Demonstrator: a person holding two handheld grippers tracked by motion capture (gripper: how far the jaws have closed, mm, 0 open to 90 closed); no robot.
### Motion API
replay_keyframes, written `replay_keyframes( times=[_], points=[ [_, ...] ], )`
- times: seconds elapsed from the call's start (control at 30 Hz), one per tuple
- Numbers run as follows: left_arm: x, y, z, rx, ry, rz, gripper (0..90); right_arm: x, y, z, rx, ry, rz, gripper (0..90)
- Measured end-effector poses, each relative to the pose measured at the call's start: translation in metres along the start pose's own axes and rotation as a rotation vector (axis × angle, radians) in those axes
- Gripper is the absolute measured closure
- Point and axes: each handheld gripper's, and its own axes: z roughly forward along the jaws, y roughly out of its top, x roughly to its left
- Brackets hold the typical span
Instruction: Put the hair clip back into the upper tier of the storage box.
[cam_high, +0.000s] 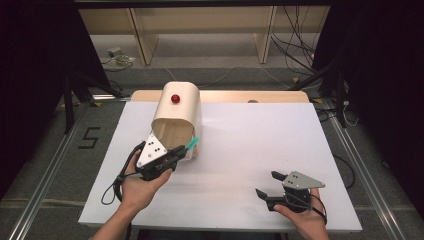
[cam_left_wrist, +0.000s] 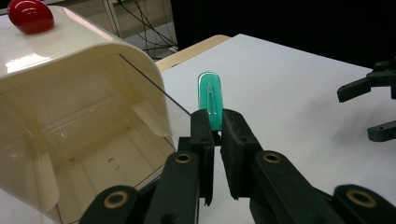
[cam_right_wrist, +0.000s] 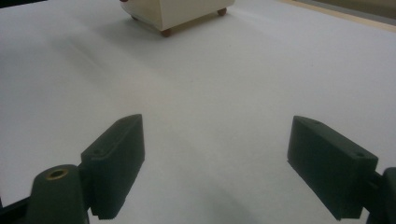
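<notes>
A cream plastic box (cam_high: 176, 122) with a rounded lid and a red knob (cam_high: 175, 98) stands on the white table, its open front facing me. My left gripper (cam_high: 179, 150) is shut on a teal-green flat stick (cam_high: 192, 144), which pokes out past the jaws just right of the box's opening. In the left gripper view the green stick (cam_left_wrist: 211, 99) rises between the jaws beside the box's clear front edge (cam_left_wrist: 154, 84). My right gripper (cam_high: 269, 184) rests open near the table's front right; its jaws (cam_right_wrist: 215, 168) stand wide apart over bare white surface.
The white sheet (cam_high: 250, 145) covers a wooden tabletop (cam_high: 235, 96). Wooden shelving (cam_high: 200, 30) and loose cables (cam_high: 295, 40) lie on the floor beyond the table. Metal rails (cam_high: 45, 175) run along both sides.
</notes>
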Motion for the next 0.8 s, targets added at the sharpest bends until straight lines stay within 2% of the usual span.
replay_keyframes(
  times=[0.8],
  points=[
    [0.0062,0.0015,-0.0036,-0.006,0.015,-0.014,83.1,0.0001,0.0000,-0.0002,0.003,-0.002,0.001,20.1]
  ],
)
